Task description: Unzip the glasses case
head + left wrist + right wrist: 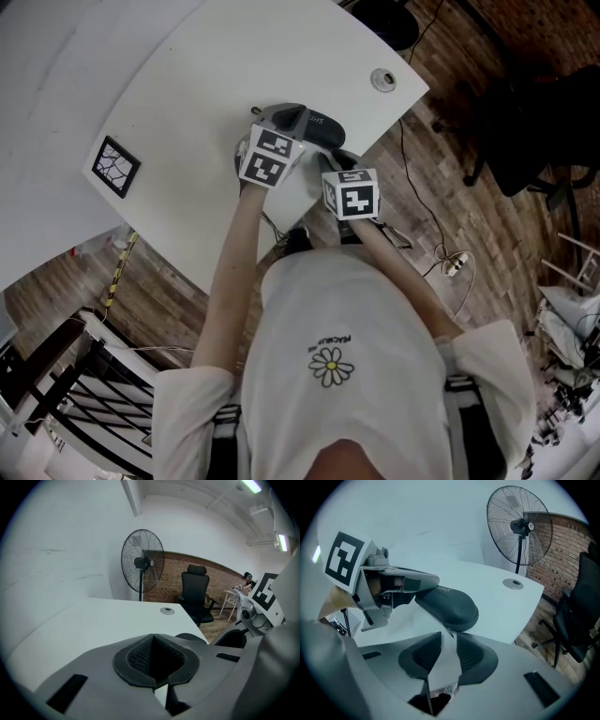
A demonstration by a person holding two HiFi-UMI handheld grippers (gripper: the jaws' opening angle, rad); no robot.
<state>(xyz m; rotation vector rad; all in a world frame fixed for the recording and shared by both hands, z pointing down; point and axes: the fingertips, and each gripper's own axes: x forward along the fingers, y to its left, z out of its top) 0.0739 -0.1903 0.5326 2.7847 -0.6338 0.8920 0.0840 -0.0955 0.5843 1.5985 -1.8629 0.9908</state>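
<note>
A dark zipped glasses case (317, 129) (447, 604) lies on the white table (187, 112) near its front edge. My left gripper (281, 120) (153, 637) is shut, and nothing shows between its pads. In the right gripper view its fingers (424, 580) lie over the case's left end; whether they press on it I cannot tell. My right gripper (334, 161) (449, 641) points down at the case's near end. Its jaws stand apart with bare table showing between them. The small zipper pull (448, 632) sits right at the mouth of that gap, untouched by the pads.
A round cable grommet (382, 80) (515, 583) sits far on the table. A marker card (116, 166) lies at the left. The table's edge runs just right of the case. A standing fan (519, 524) and an office chair (197, 590) stand beyond on the wooden floor.
</note>
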